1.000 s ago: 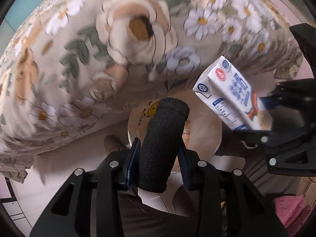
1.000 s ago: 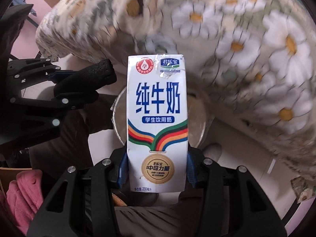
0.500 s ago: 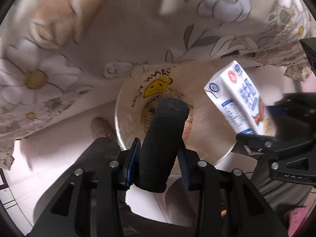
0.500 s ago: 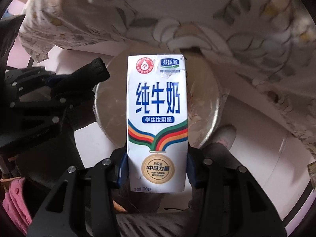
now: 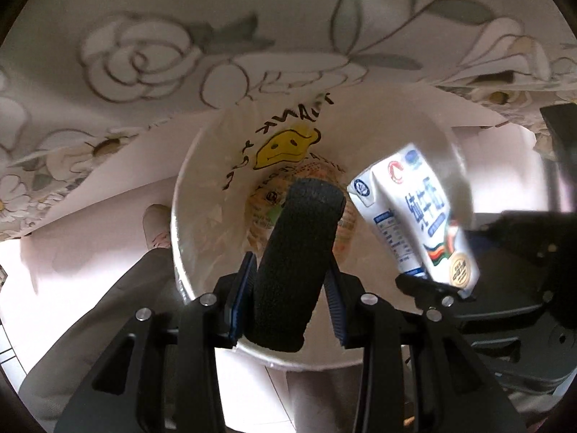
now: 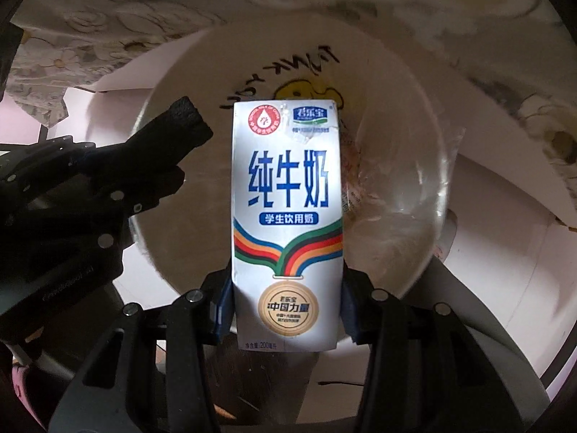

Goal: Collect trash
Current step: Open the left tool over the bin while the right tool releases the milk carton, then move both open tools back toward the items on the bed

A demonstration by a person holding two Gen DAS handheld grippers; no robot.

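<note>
We're holding the left gripper (image 5: 288, 278), pinching a black foam cylinder (image 5: 294, 267), and the right gripper (image 6: 286, 310), clamping a white milk carton (image 6: 286, 223), over the bag-lined white bin (image 5: 187, 195), so we're centering both before letting go.

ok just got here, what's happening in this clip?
A person is collecting trash with two handheld grippers. The left gripper is shut on a black foam cylinder, and the right gripper is shut on a white and blue milk carton. Both are held over the open mouth of a round white bin lined with a clear bag, which sits on the floor by a floral tablecloth. A wrapper already lies at the bottom. Neither item has been dropped yet.
</note>
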